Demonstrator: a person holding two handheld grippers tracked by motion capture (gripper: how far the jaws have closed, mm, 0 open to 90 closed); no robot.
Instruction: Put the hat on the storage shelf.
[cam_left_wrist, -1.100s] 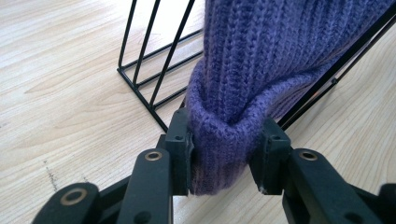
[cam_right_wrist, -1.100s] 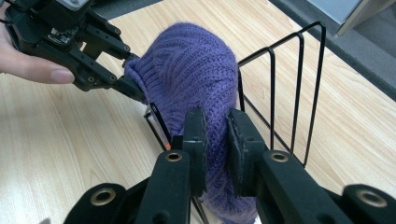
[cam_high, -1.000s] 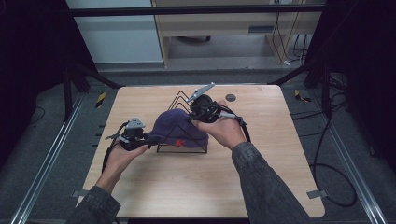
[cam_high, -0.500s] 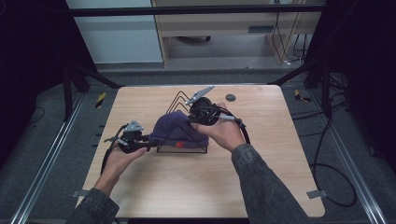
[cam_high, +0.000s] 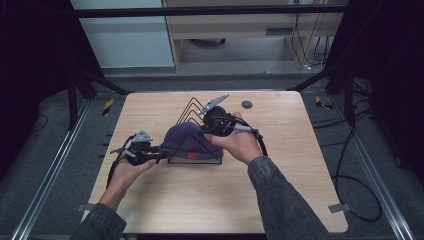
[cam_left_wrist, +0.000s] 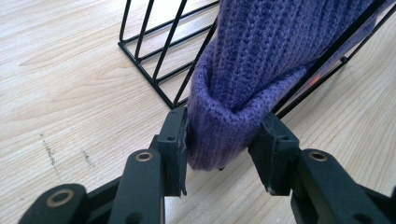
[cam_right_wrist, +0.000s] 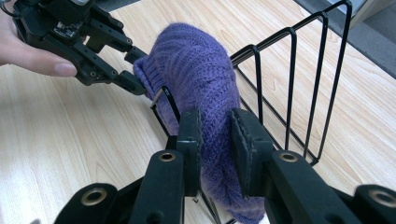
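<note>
A purple knit beanie (cam_high: 187, 141) with a small red tag is draped over a black wire rack (cam_high: 192, 106) at mid-table. My left gripper (cam_high: 161, 150) comes in from the left. Both its pads press on the folded hem (cam_left_wrist: 219, 135), with the wires (cam_left_wrist: 154, 46) just behind. My right gripper (cam_high: 204, 131) reaches down from the right side of the rack. Its jaws have just been opening slightly, and a fold of the beanie (cam_right_wrist: 196, 65) still fills the gap between its pads (cam_right_wrist: 191, 140). The right gripper view also shows the left gripper (cam_right_wrist: 133, 67) on the far hem and the rack (cam_right_wrist: 289, 84).
A small dark round disc (cam_high: 246, 104) lies on the wooden table (cam_high: 280, 200) behind the rack. Bare wood stretches in front of the rack. Metal rails and cables run along the floor on both sides of the table.
The beanie has sunk a little lower and flatter on the rack. The left gripper has shifted slightly at the hem. The right hand has stayed in place.
</note>
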